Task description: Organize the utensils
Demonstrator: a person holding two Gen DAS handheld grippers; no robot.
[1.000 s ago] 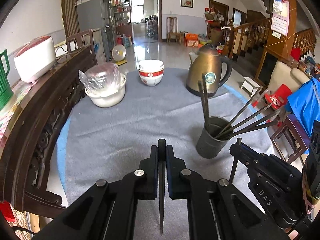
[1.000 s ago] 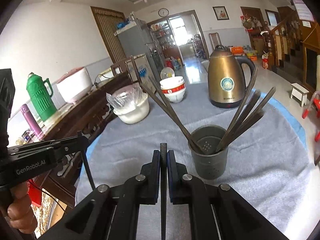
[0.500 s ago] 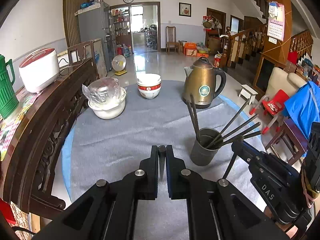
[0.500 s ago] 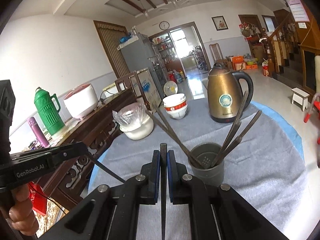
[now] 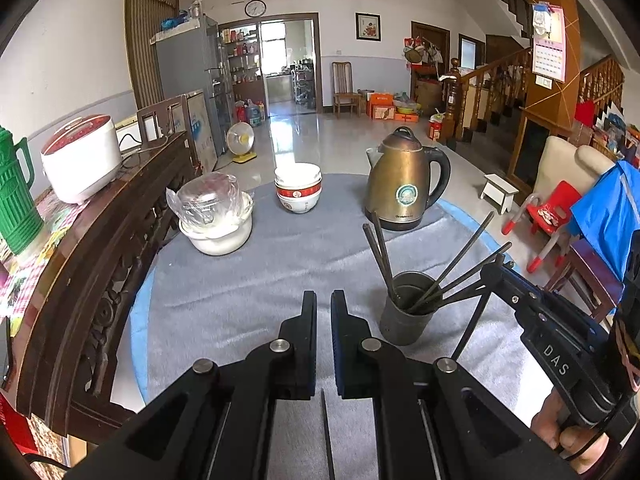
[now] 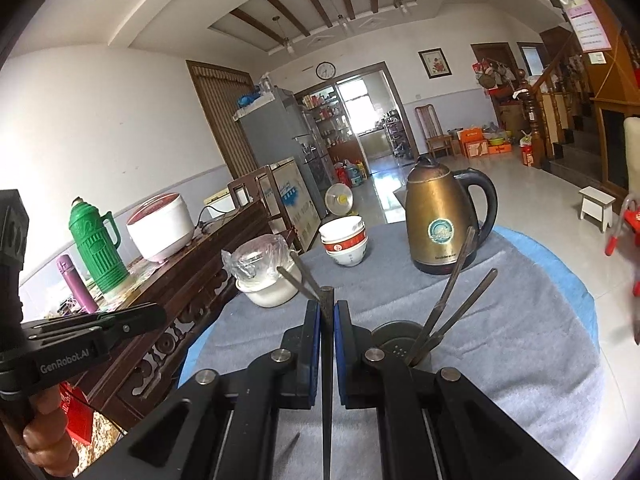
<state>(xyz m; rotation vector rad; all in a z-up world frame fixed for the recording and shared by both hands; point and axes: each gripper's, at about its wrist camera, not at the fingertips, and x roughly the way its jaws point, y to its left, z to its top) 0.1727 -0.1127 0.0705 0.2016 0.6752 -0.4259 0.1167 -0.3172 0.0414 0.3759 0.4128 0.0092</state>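
A grey metal cup [image 5: 407, 308] holding several dark chopsticks [image 5: 460, 258] stands on the grey cloth to the right; it also shows in the right wrist view [image 6: 400, 348]. My left gripper [image 5: 323, 304] stands slightly parted; a dark chopstick [image 5: 326, 428] shows only below the pads, slipped low. My right gripper [image 6: 327, 312] is shut on a dark chopstick [image 6: 327, 360] held upright, just left of the cup. The right gripper also shows at the right of the left wrist view [image 5: 492, 270], with its chopstick hanging beside the cup.
On the round clothed table [image 5: 248, 280] stand a brass kettle [image 5: 402, 184], stacked red-and-white bowls [image 5: 298, 190] and a wrapped white bowl [image 5: 216, 216]. A dark wooden sideboard [image 5: 100, 240] runs along the left with a rice cooker [image 5: 80, 160] and green flask [image 5: 14, 200].
The chopstick in my left gripper has slid down from between the pads and the jaws have parted slightly. Both grippers have risen and pulled back; the right one still holds its chopstick.
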